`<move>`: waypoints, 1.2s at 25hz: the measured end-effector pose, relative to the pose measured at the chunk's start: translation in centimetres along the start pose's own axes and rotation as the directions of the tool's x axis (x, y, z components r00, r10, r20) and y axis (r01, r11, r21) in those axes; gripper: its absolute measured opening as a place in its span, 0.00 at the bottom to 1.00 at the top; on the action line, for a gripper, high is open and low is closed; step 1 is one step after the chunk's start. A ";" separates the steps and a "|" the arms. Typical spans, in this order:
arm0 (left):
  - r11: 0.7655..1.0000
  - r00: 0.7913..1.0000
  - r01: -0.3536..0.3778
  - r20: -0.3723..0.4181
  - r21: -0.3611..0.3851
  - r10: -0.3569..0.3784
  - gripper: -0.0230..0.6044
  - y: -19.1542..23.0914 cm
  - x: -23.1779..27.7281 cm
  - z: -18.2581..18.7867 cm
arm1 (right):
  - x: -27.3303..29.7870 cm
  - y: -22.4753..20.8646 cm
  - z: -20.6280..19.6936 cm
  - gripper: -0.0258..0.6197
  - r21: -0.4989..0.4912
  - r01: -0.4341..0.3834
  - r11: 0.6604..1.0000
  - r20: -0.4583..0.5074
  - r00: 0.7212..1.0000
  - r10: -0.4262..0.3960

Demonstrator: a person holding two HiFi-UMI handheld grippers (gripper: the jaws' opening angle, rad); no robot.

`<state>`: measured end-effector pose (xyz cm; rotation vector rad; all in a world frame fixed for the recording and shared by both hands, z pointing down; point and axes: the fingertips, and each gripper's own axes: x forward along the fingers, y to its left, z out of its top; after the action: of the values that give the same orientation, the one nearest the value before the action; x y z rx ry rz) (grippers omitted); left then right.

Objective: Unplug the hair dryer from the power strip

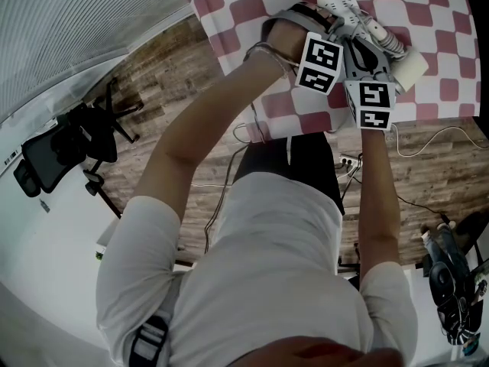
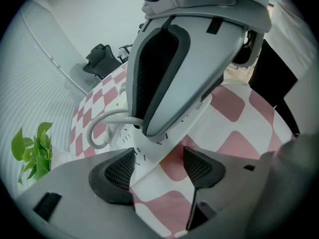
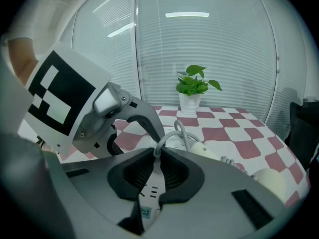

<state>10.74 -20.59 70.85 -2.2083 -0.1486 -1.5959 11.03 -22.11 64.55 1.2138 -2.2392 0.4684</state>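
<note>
A white power strip [image 1: 336,4] lies on the pink-checked tablecloth [image 1: 428,6]. In the left gripper view the strip's near end [image 2: 142,158] sits between my left gripper's [image 2: 159,166] jaws. It rests against the left pad, with a gap of cloth before the right pad. My right gripper [image 3: 157,171] is shut on a narrow white plug piece [image 3: 155,176] standing over the strip [image 3: 148,203]. A grey-white cable [image 3: 172,133] loops out beyond the pads. The white hair dryer [image 3: 214,153] lies just behind, at the right in the head view [image 1: 401,63].
A potted green plant [image 3: 192,96] stands at the table's far edge before window blinds. A black office chair [image 1: 84,140] is on the wood floor to the left. Loose cables [image 1: 435,136] trail on the floor by the table's near edge.
</note>
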 end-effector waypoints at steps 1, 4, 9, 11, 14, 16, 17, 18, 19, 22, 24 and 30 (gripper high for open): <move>1.000 1.000 0.000 -0.001 0.000 0.000 0.54 0.0 0.0 0.0 | 0.0 0.0 0.0 0.14 0.003 0.002 1.000 0.002 1.000 -0.002; 1.000 1.000 -0.002 -0.002 0.003 0.002 0.54 0.0 0.0 0.0 | 0.0 -0.3 -0.1 0.14 0.020 0.009 1.000 0.011 1.000 -0.009; 1.000 1.000 -0.003 -0.008 0.003 0.003 0.54 0.0 0.0 0.0 | -0.3 -0.4 0.6 0.14 0.032 0.006 0.999 0.037 0.999 -0.007; 1.000 1.000 -0.002 -0.005 0.004 0.002 0.54 0.0 0.1 0.1 | -1.2 -0.7 3.2 0.14 0.010 0.021 1.000 0.094 0.995 -0.021; 1.000 1.000 -0.003 -0.008 0.007 0.003 0.54 0.1 -0.1 -0.1 | -1.5 -1.9 7.0 0.14 0.011 0.038 0.999 0.130 0.991 -0.039; 1.000 1.000 0.002 -0.012 0.004 -0.002 0.54 -0.2 -0.1 -0.1 | -1.9 -2.2 7.2 0.14 0.015 0.031 0.999 0.126 0.992 -0.033; 1.000 1.000 0.002 -0.011 0.003 -0.002 0.54 -0.2 0.0 0.0 | -2.1 -2.3 6.9 0.14 0.011 0.032 0.999 0.121 0.992 -0.033; 1.000 1.000 0.001 -0.011 0.002 -0.001 0.54 -0.1 0.0 0.0 | -2.2 -2.3 6.6 0.14 0.009 0.032 0.999 0.115 0.993 -0.032; 1.000 1.000 0.001 -0.012 0.002 -0.001 0.54 -0.1 0.0 0.0 | -2.3 -2.2 6.3 0.14 0.011 0.030 1.000 0.109 0.994 -0.031; 1.000 1.000 0.002 -0.012 -0.003 -0.002 0.54 -0.2 0.0 -0.1 | -2.5 -1.8 5.7 0.14 0.022 0.023 0.999 0.097 0.995 -0.025; 1.000 1.000 -0.001 -0.014 -0.005 0.001 0.54 0.0 0.0 -0.1 | -2.4 -1.8 5.4 0.14 0.027 0.022 0.999 0.091 0.996 -0.024; 1.000 1.000 -0.003 -0.016 -0.017 0.003 0.54 -0.3 -0.1 -0.2 | -2.5 -2.0 3.9 0.14 0.023 0.027 0.999 0.053 0.998 -0.028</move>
<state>10.43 -20.40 70.86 -2.2074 -0.1276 -1.6181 12.73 -23.62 60.06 1.2814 -2.2645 0.4565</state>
